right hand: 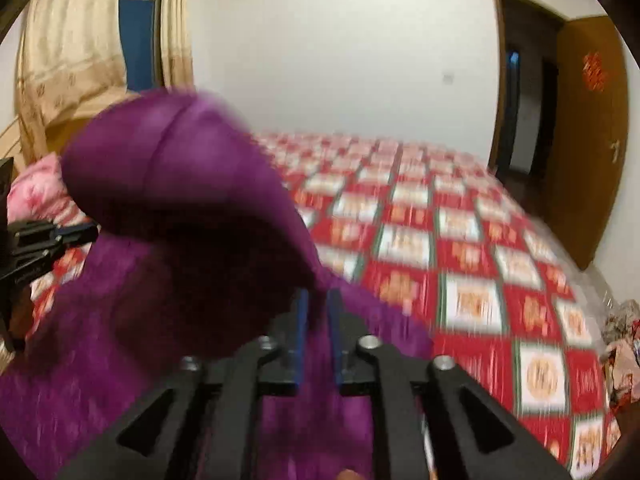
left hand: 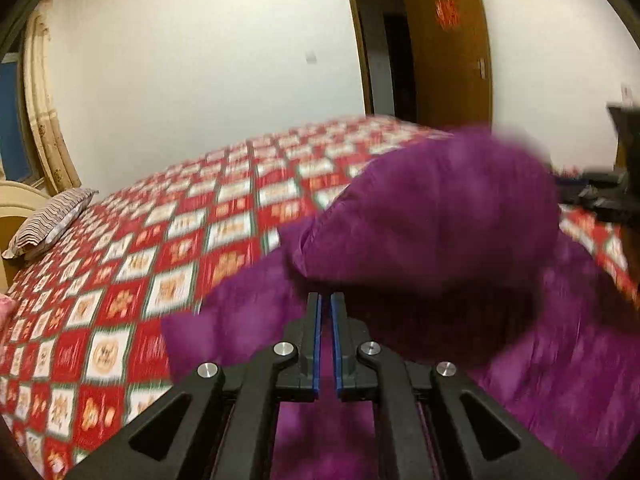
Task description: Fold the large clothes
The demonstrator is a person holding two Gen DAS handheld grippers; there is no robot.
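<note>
The left gripper's (left hand: 325,300) fingers (left hand: 314,328) are pressed together above the purple garment (left hand: 440,208). The right gripper's (right hand: 318,300) fingers (right hand: 335,332) pinch a fold of the garment, billowing over the bed (left hand: 120,280).

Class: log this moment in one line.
left claw: shut, empty | right claw: shut on purple garment | garment billowing over bed

Both the left gripper (left hand: 325,300) and the right gripper (right hand: 318,300) are matte black linkage frames with triangular cut-outs, round silver pivot bolts, and two slim parallel fingers (left hand: 315,320) lined with blue pads.
</note>
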